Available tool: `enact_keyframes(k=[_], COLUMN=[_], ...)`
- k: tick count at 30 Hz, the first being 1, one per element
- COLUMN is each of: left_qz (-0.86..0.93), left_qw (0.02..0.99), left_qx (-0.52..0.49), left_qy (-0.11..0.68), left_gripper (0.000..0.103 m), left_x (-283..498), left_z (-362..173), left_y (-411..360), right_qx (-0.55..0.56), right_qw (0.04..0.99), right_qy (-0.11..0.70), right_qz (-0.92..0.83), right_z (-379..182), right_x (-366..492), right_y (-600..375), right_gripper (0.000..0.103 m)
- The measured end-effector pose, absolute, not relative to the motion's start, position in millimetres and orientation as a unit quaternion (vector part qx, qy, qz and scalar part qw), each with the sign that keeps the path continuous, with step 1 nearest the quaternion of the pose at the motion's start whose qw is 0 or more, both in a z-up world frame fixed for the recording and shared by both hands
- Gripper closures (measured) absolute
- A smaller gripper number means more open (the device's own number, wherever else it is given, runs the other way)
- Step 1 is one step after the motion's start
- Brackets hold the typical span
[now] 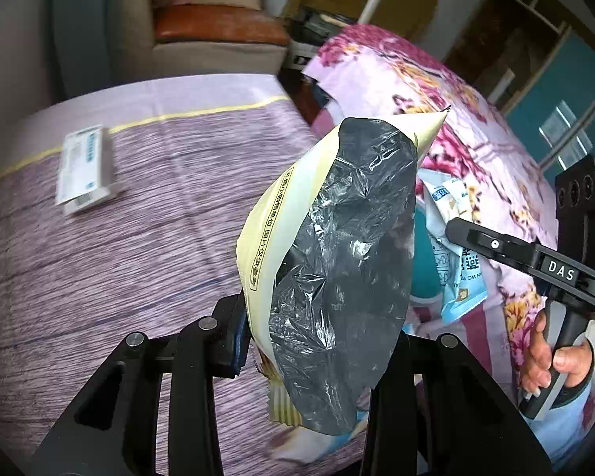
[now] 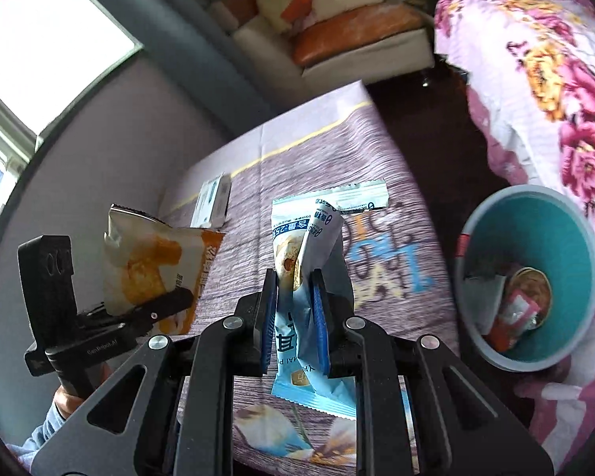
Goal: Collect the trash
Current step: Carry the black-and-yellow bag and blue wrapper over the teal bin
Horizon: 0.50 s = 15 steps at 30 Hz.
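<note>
My left gripper is clamped on a cream snack bag, which stands up between the jaws with its dark foil inside turned toward my camera. From the right wrist view that same bag shows its orange printed face, and the left gripper sits at the left, tilted, with a hand wrapped round the handle below it.

My right gripper is closed on a light blue wrapper; the blue pads press it from both sides and its lower end hangs out beneath the jaws. In the left wrist view the right gripper reaches in from the right edge with that wrapper in its tip, and the hand grips the handle, fingers curled round it.

Both grippers point downward over a bed with a purple striped cover. A white box lies near the bed's far edge, beside the yellow stripe. A silver wrapper lies flat on the cover beyond my right gripper. Off the bed's right edge stands a teal bin with trash already in the bottom, just beside a pink floral quilt.
</note>
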<state>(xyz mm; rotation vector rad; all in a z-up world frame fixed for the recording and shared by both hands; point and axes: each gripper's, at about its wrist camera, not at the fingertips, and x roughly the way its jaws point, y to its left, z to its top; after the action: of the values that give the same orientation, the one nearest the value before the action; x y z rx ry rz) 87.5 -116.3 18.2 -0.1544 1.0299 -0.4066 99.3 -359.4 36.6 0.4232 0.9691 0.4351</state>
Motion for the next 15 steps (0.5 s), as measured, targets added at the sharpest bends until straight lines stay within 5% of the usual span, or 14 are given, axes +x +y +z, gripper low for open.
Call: enact_keyframes(k=[15], left_qz=[-0.233], left_qw=[0.839], left_qx=[0.028], left_qy=[0.491], left_gripper=[0.067], left_x=[82], left_z=[20], left_y=[-224], right_qx=[0.244], right_qw=[0.869], right_qy=[0.403], right_qz=[0.152], right_z=[46], right_x=[67], right_y=[-446], right_gripper=[0.087])
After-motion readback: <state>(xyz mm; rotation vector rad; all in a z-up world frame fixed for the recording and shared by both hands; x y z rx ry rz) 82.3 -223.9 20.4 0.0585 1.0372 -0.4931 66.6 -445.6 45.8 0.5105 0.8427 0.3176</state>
